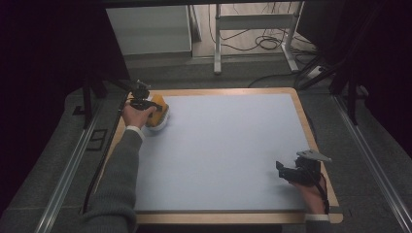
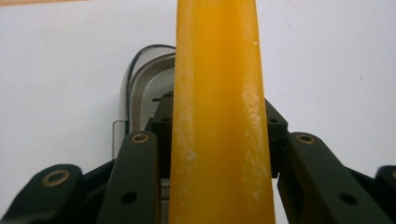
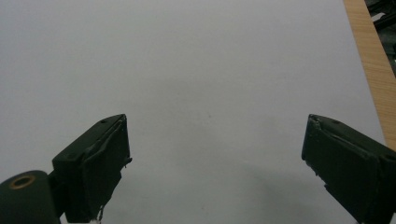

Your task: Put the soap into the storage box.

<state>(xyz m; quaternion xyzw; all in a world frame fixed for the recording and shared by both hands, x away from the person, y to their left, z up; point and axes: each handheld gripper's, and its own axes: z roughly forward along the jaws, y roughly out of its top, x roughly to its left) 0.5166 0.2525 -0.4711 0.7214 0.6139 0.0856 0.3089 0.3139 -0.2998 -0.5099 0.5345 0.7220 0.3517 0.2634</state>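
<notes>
Two grippers out on the table (image 1: 303, 121), one in each hand. Over at the back left corner of the pale mat (image 1: 228, 145): the left gripper (image 1: 148, 104), clamped tight on a yellow thing (image 1: 159, 112). Seen from the left gripper view, long and smooth, squeezed between both black jaws and running straight ahead, away from the hand. So, long way of the yellow thing in line with the jaws, not across them. Under it, a clear and grey part (image 2: 140, 88), resting on the mat; hard to tell what kind of part. Down at the front right, near the wooden edge: the right gripper (image 1: 285, 172), jaws spread wide, holding nothing, just bare mat in front of it. Well apart from the yellow thing, right across the mat, up and to the left from there. Much nearer with the left hand, then, and already gripping. Probably best to move the yellow thing with the left hand alone, along its long way or toward the middle. Careful not to tip it, with the grip up high on top.
</notes>
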